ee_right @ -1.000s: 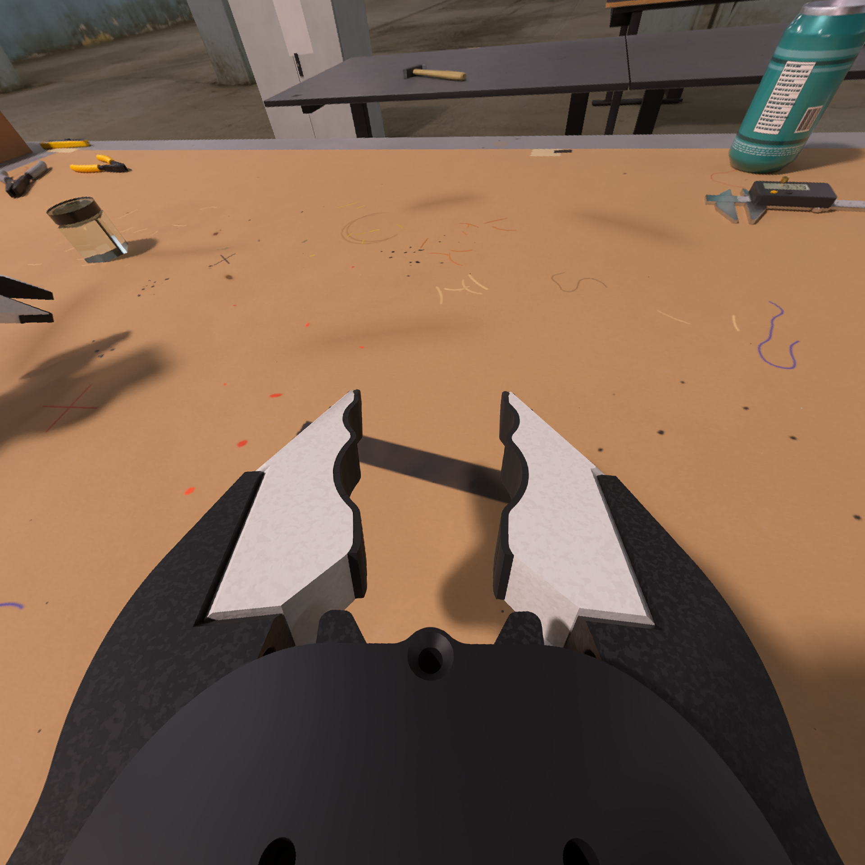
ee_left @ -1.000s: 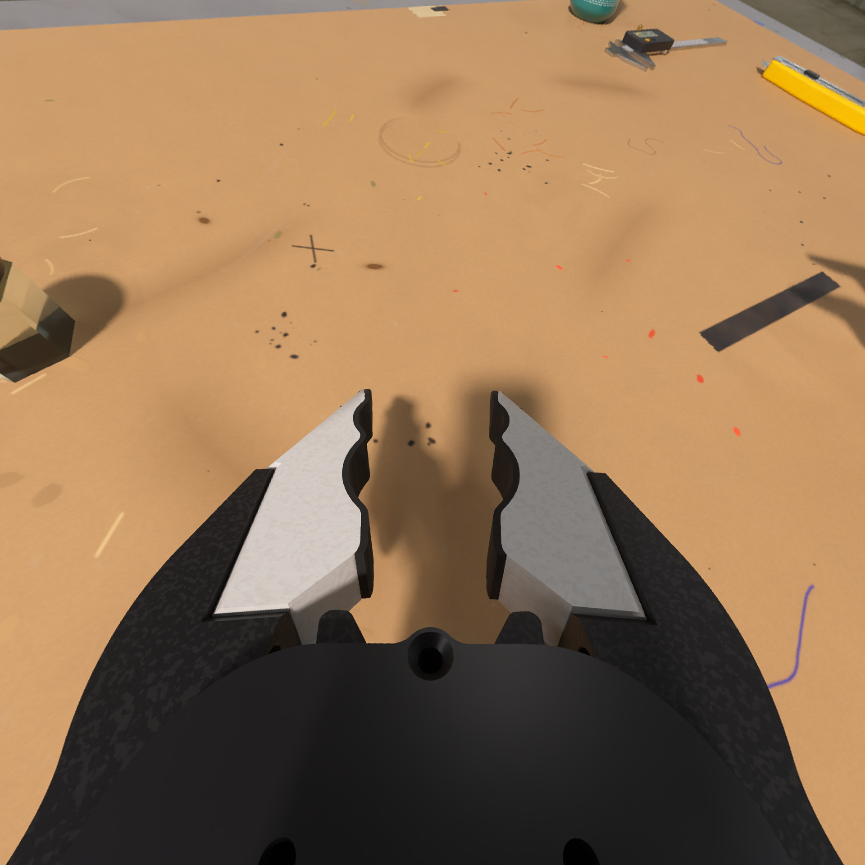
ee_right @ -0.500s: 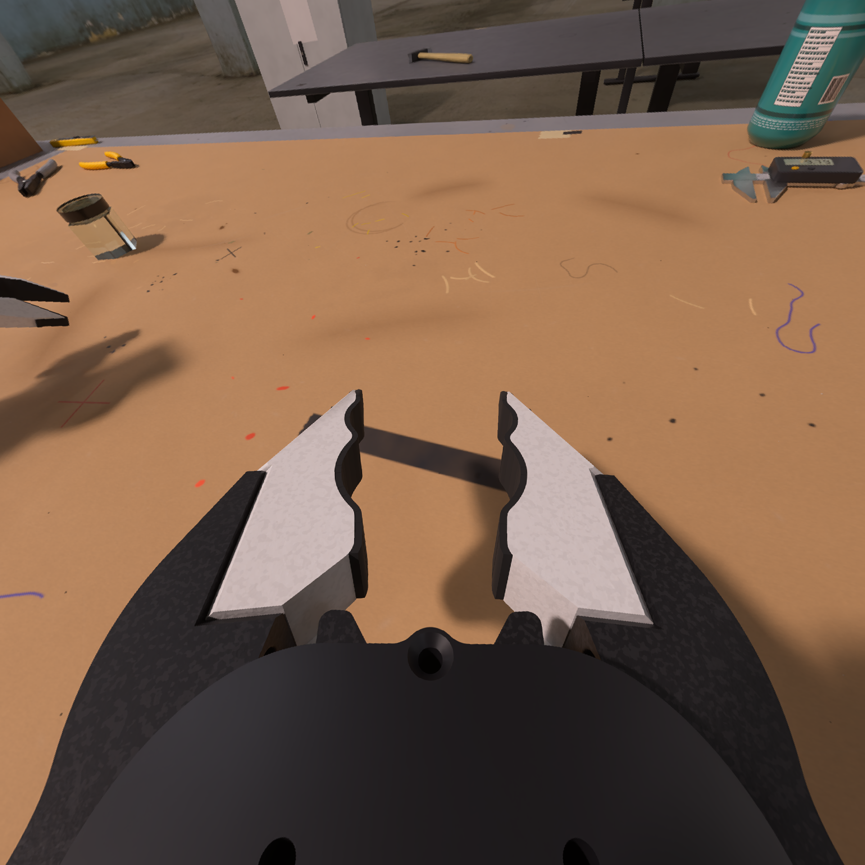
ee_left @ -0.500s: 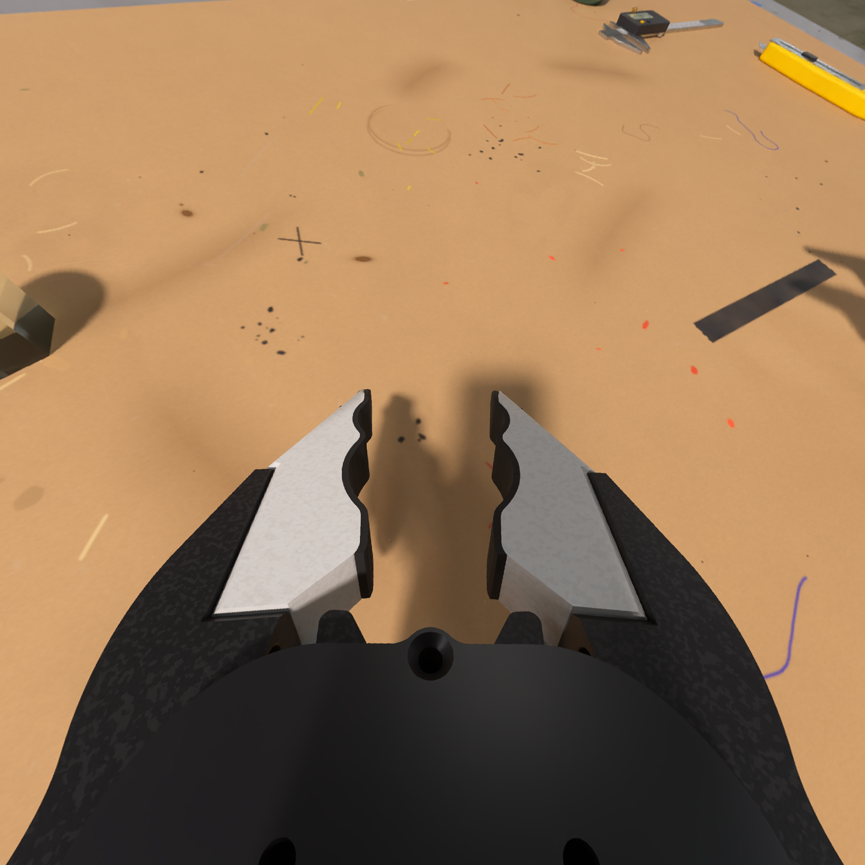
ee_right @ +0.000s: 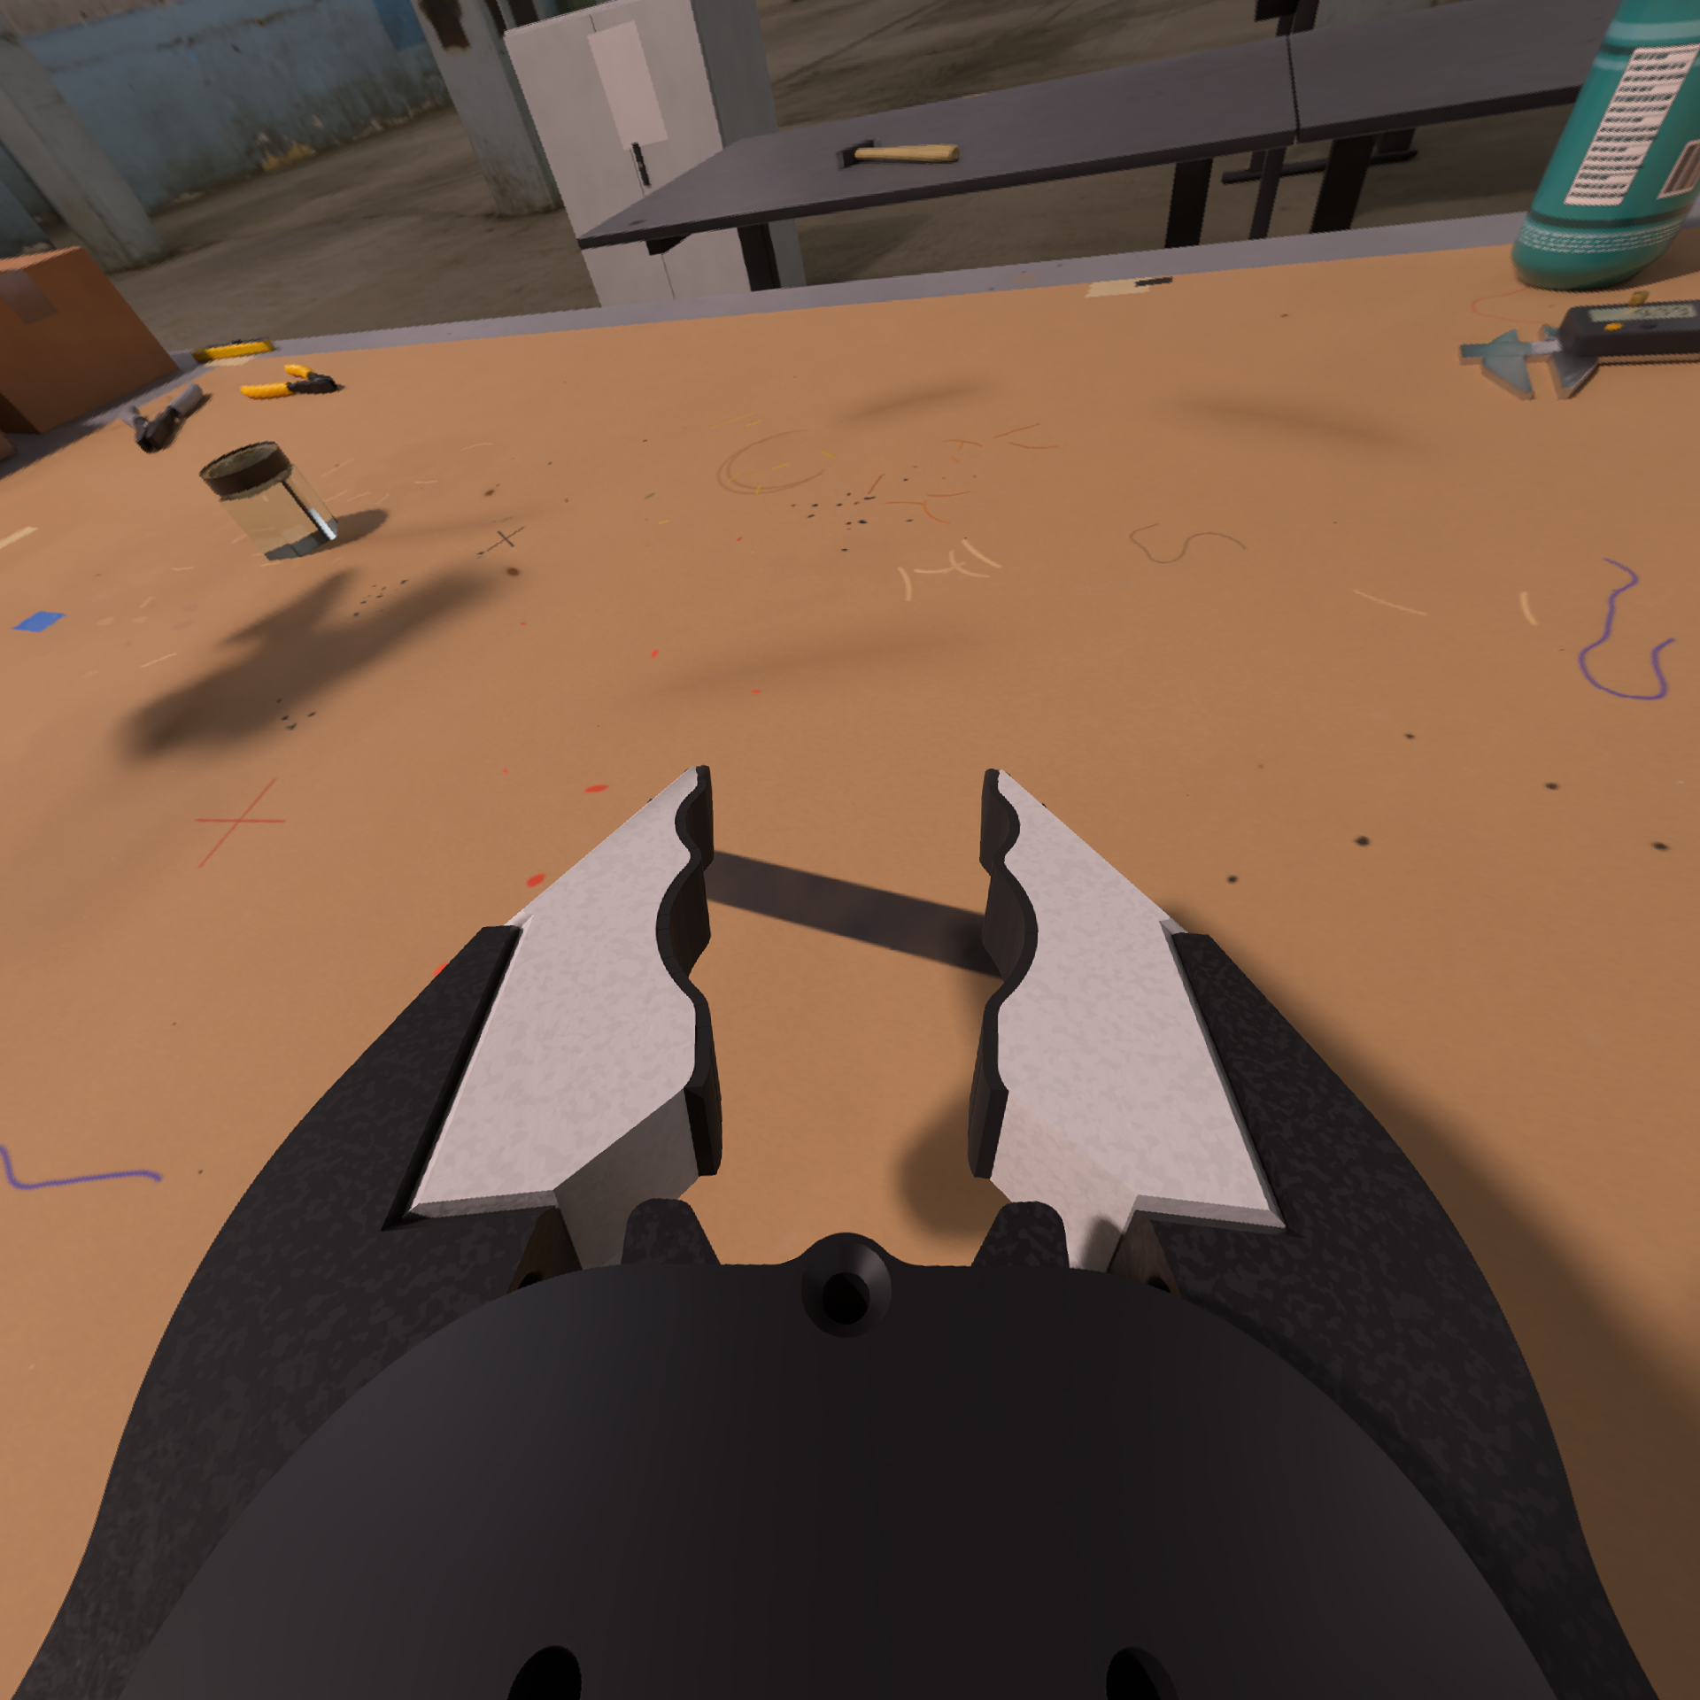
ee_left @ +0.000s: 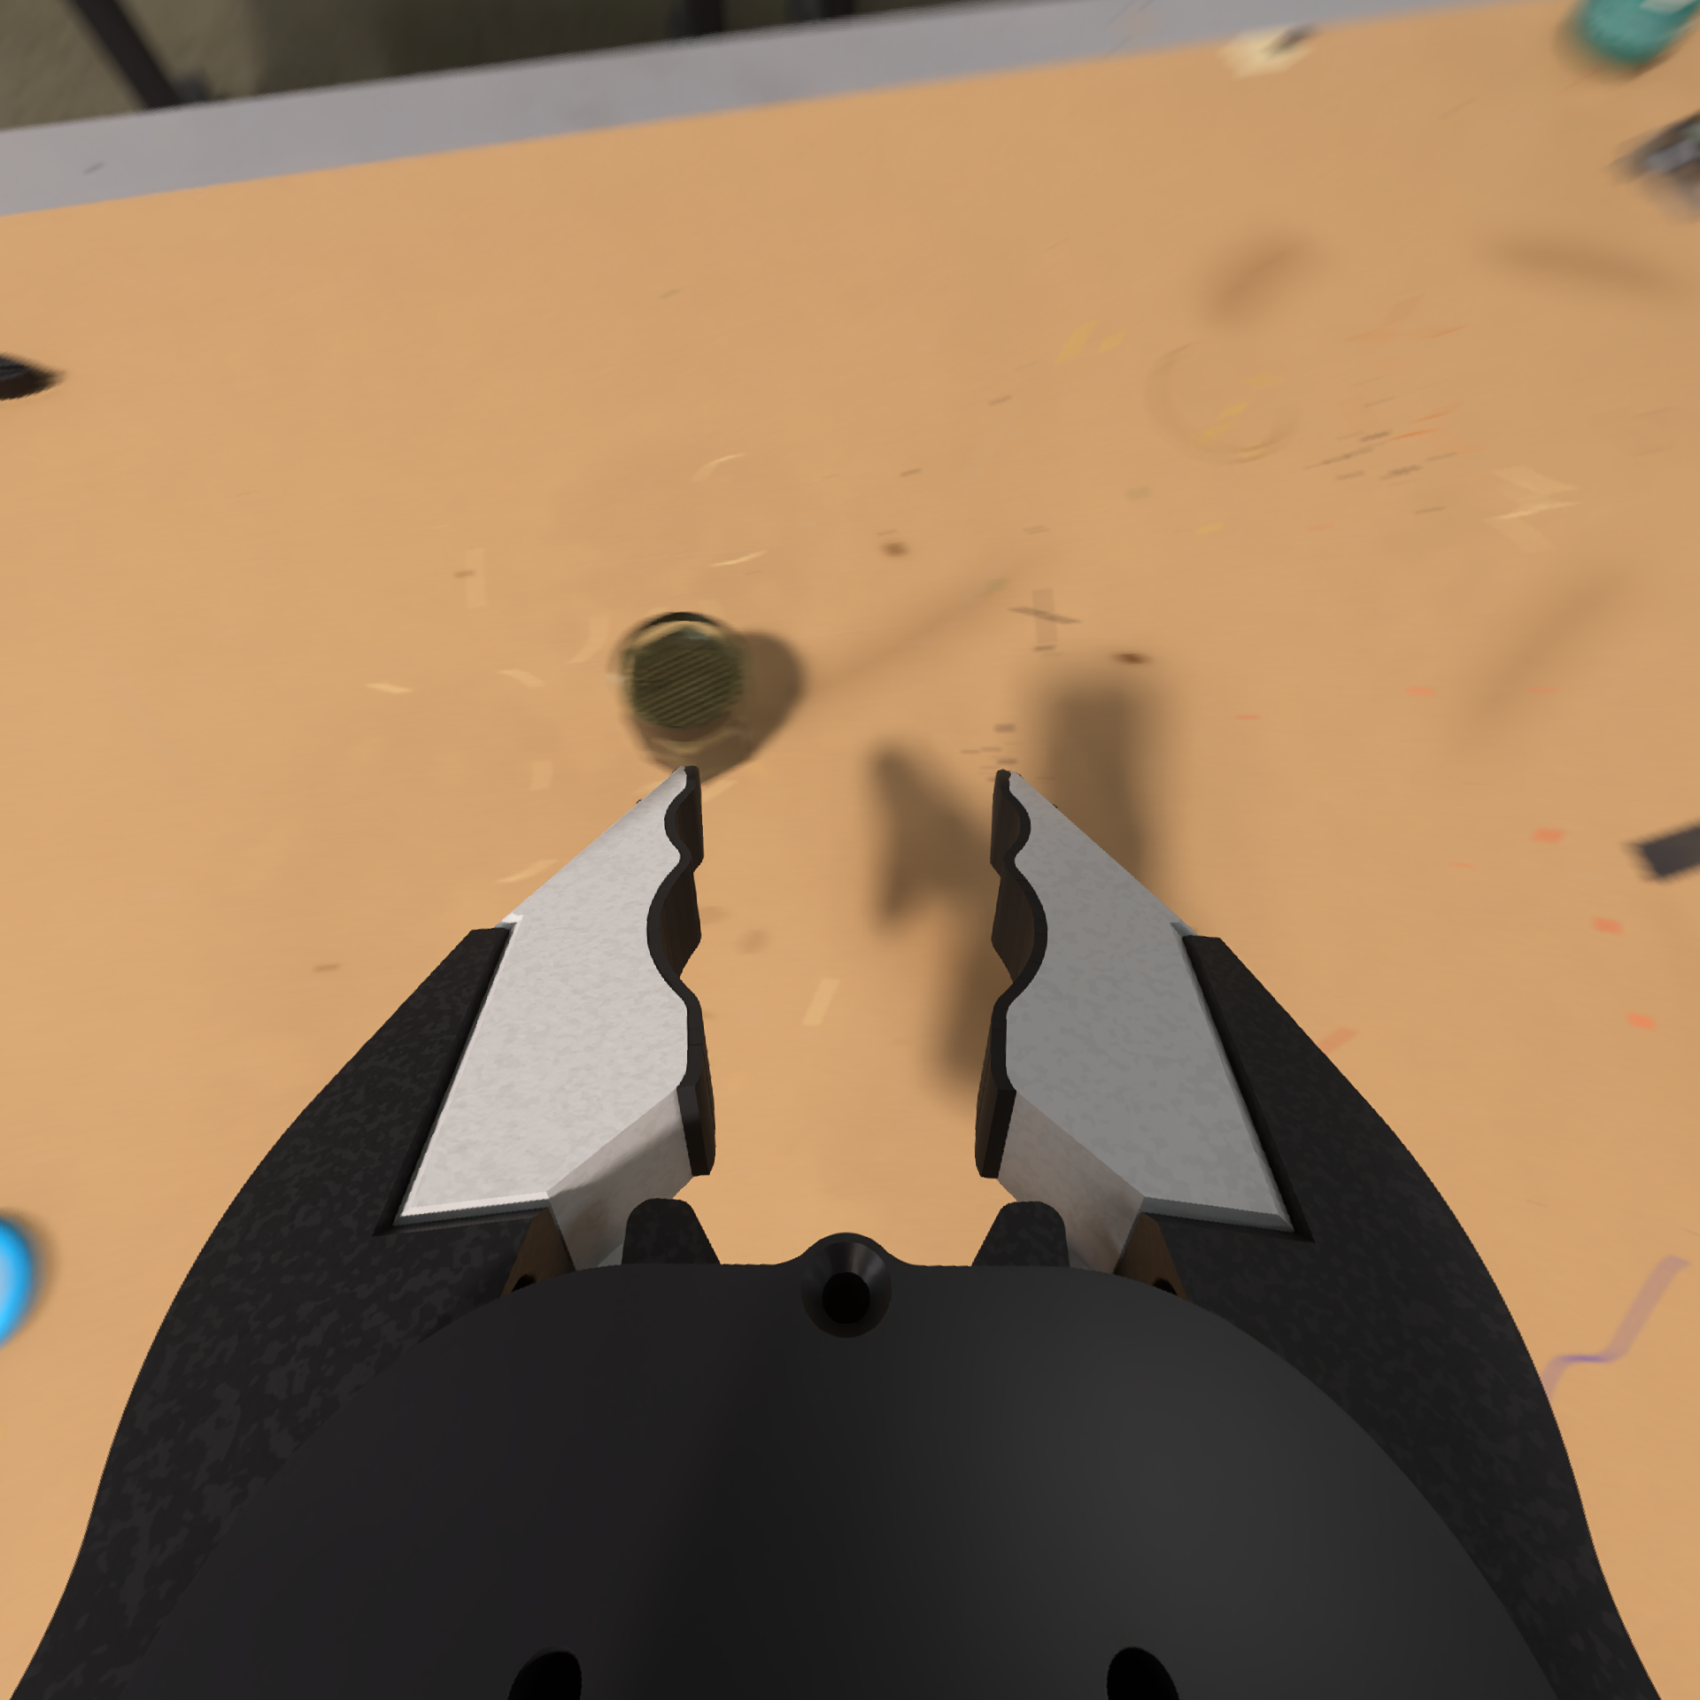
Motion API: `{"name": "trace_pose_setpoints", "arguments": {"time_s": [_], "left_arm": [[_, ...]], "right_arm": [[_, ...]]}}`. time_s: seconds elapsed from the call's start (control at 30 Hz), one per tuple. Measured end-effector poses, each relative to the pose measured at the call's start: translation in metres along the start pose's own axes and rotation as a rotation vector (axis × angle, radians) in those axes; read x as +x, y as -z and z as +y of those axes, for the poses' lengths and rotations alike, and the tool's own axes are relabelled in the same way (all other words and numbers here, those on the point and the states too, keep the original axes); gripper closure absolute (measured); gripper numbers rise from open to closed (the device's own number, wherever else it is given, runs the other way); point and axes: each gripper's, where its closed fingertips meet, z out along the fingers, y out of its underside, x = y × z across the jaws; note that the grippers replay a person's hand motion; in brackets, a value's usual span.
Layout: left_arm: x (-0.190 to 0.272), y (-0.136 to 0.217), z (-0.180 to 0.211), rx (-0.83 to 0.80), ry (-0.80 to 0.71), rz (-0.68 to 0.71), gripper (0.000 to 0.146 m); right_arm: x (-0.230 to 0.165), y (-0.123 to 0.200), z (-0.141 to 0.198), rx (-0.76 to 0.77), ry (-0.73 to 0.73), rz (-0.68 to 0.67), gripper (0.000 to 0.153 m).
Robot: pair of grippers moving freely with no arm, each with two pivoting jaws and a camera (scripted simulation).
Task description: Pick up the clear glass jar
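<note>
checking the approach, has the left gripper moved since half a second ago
Yes. The left gripper has swung left: the clear glass jar, earlier at the view's left edge, now sits just ahead of its left finger.

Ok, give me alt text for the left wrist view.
The open left tongs hang over a tan table, nothing between the fingers. A glass jar, seen blurred from above, stands just beyond the left fingertip, left of the gap.

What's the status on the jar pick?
Left gripper open, empty, above the table. Jar upright ahead, left of the finger gap, untouched. Right gripper open, idle. Nothing in the way.
</note>
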Motion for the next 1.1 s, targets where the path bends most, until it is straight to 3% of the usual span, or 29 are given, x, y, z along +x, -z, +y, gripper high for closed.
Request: {"name": "trace_pose_setpoints", "arguments": {"time_s": [0.07, 0.27, 0.43, 0.5, 0.67, 0.8, 0.97, 1.1], "left_arm": [[-0.035, -0.016, -0.009, -0.112, -0.002, -0.072, 0.082], [-0.052, -0.089, 0.013, -0.455, 0.07, 0.036, 0.078], [-0.058, -0.111, 0.029, -0.588, 0.034, -0.049, 0.082], [-0.059, -0.116, 0.034, -0.638, 0.019, -0.063, 0.091], [-0.061, -0.114, 0.028, -0.65, -0.006, -0.053, 0.094], [-0.063, -0.083, -0.015, -0.523, -0.015, -0.064, 0.094], [0.023, -0.052, -0.089, -0.305, -0.126, 0.124, 0.094], [0.091, -0.088, -0.087, -0.354, -0.269, 0.125, 0.094]], "right_arm": [[-0.002, -0.002, 0.0, -0.004, -0.012, -0.015, 0.094], [-0.009, -0.008, 0.002, -0.022, -0.012, -0.041, 0.094], [-0.009, -0.008, 0.004, -0.032, -0.01, -0.044, 0.094], [-0.008, -0.008, 0.004, -0.035, -0.017, -0.048, 0.094], [-0.007, -0.007, 0.005, -0.037, -0.024, -0.046, 0.094], [-0.006, -0.007, 0.005, -0.037, -0.026, -0.045, 0.094], [-0.007, -0.008, 0.005, -0.041, -0.026, -0.044, 0.094], [-0.008, -0.009, 0.005, -0.041, -0.022, -0.046, 0.094]]}}
